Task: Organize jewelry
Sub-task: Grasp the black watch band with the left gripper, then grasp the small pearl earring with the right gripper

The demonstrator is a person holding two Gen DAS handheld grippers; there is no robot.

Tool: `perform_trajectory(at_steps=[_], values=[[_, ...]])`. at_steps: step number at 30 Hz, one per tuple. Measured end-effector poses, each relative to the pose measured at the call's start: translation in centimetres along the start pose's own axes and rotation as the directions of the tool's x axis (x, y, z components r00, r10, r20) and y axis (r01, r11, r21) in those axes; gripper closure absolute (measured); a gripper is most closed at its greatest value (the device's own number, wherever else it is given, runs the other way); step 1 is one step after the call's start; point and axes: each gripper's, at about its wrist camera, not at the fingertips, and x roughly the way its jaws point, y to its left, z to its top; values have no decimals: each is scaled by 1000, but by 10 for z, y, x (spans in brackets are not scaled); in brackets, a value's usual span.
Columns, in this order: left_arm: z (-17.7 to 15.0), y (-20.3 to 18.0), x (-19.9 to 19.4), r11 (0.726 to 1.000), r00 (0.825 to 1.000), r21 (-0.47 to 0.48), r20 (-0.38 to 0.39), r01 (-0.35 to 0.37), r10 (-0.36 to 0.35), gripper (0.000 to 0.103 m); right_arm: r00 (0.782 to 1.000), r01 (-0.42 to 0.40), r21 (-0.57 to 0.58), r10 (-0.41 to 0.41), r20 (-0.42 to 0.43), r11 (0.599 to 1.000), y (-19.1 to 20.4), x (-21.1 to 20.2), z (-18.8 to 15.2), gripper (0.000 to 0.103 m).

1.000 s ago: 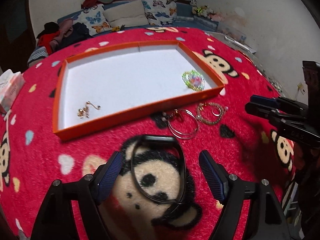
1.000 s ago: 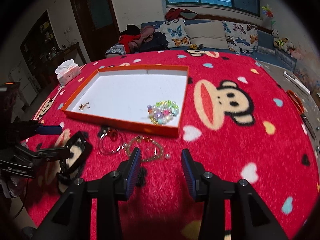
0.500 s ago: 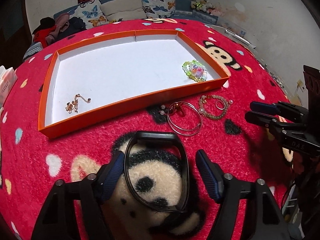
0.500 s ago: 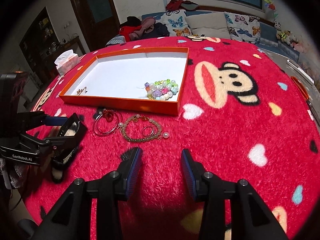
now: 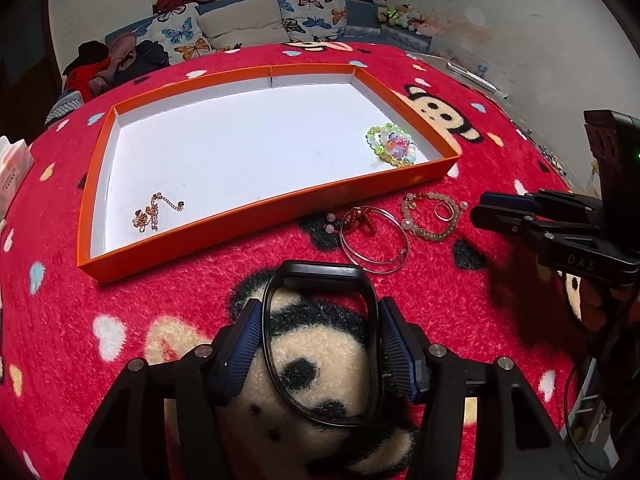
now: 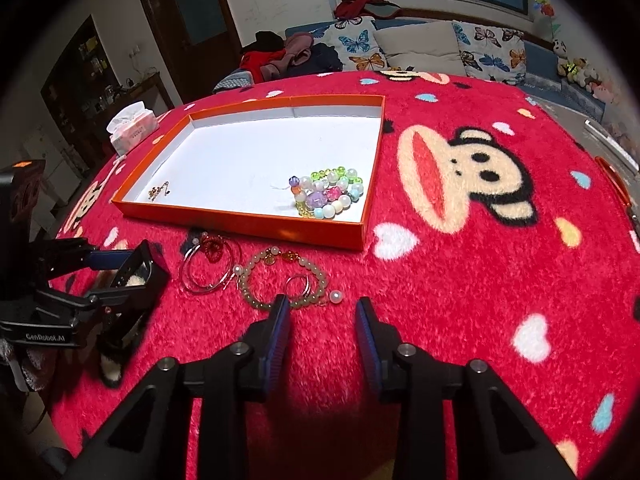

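From the left wrist, an orange tray (image 5: pixel 256 216) is lying far of the left gripper (image 5: pixel 320 344), wire bangles (image 5: pixel 374 242) and a bead bracelet (image 5: pixel 434 216) lying right of it. The black wristband (image 5: pixel 320 336) is sitting pinched between the pads, long axis running near to far, a flat oval loop on the red blanket (image 5: pixel 160 300)

From the right wrist, the right gripper (image 6: pixel 322 320) is hovering spread, just near the bead bracelet (image 6: pixel 280 280)
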Motion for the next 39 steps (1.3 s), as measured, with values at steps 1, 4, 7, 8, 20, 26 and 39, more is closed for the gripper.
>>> perform_trajectory(at_steps=[1,4,7,8,20,26,39], values=[[0,0,0,1000,1000,-1,0,1,-1,41,1000,-2,-12,2,0,1000,1,1,0,66],[0,0,0,1000,1000,-1,0,2,-2,41,1000,-17,-50,17,-3,999,2,4,2,66],[0,1,0,1000,1000,0,0,2,-2,41,999,-38,-90,38,-4,995,3,8,5,66],[0,1,0,1000,1000,0,0,2,-2,41,999,-48,-104,48,-8,993,3,10,6,66],[0,0,0,1000,1000,1,0,1,-1,41,992,-126,-192,118,-50,973,8,11,-1,66],[0,0,0,1000,1000,1,0,1,-1,41,994,-98,-220,86,-64,971,13,5,-10,66],[0,1,-1,1000,1000,5,4,-1,1,41,999,-23,-225,13,-46,974,12,7,-8,91]])
